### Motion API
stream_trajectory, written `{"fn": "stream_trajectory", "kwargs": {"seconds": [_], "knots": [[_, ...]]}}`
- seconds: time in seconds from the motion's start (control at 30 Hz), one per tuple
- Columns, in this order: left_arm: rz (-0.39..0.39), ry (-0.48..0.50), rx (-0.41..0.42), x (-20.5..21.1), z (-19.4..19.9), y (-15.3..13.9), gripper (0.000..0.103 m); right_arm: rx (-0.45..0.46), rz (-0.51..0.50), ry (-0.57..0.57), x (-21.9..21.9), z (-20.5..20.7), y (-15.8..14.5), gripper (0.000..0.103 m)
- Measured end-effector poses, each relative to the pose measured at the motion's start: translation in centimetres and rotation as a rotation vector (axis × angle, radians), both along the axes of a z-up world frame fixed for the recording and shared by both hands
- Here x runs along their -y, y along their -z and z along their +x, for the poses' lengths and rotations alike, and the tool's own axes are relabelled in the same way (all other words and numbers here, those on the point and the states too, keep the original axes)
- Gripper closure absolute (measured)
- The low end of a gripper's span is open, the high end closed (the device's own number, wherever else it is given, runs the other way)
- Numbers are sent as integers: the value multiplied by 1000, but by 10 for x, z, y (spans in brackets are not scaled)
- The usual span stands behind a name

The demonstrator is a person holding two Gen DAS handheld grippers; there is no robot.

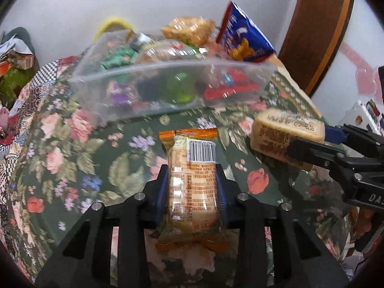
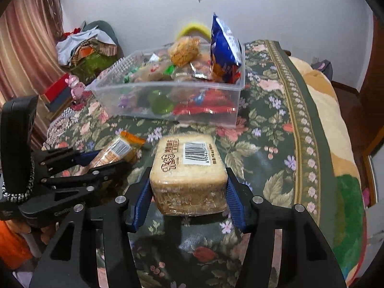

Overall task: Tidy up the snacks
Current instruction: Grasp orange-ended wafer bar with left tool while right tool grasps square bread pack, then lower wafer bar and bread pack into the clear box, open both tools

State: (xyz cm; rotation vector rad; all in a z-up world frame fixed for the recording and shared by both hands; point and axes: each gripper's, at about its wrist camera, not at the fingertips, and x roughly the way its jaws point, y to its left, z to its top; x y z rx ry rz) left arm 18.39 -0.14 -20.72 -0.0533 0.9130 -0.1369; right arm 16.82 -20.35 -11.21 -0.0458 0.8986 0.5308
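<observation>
- Because the left wrist view looks straight along its fingers, the left claw shows clamped on an orange biscuit pack, held over the floral bed cover short of the clear bin (presumably its destination).
- In the right wrist view, the right claw grips a pale wrapped cake, barcode up, the bin lying toward the bed's far edge.

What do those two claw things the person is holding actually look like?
Both are alike. Each tool, left and right, is a black frame of flat angular struts with cut-out slots and small silver bolt heads. The two fingers carry ribbed blue pads. The left one has a thick black handle with a black-and-white cord. White lettering marks the bodies, too partial to read.
</observation>
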Motion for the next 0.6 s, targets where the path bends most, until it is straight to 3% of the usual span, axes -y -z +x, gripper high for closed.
{"fn": "stream_trajectory", "kwargs": {"seconds": [0.37,0.6], "knots": [[-33,-34,157,-22,8,-64,68,78,55,-9,-11,10,-26,50],[-42,-66,207,-38,27,-85,68,142,102,-18,-24,31,-50,50]]}}
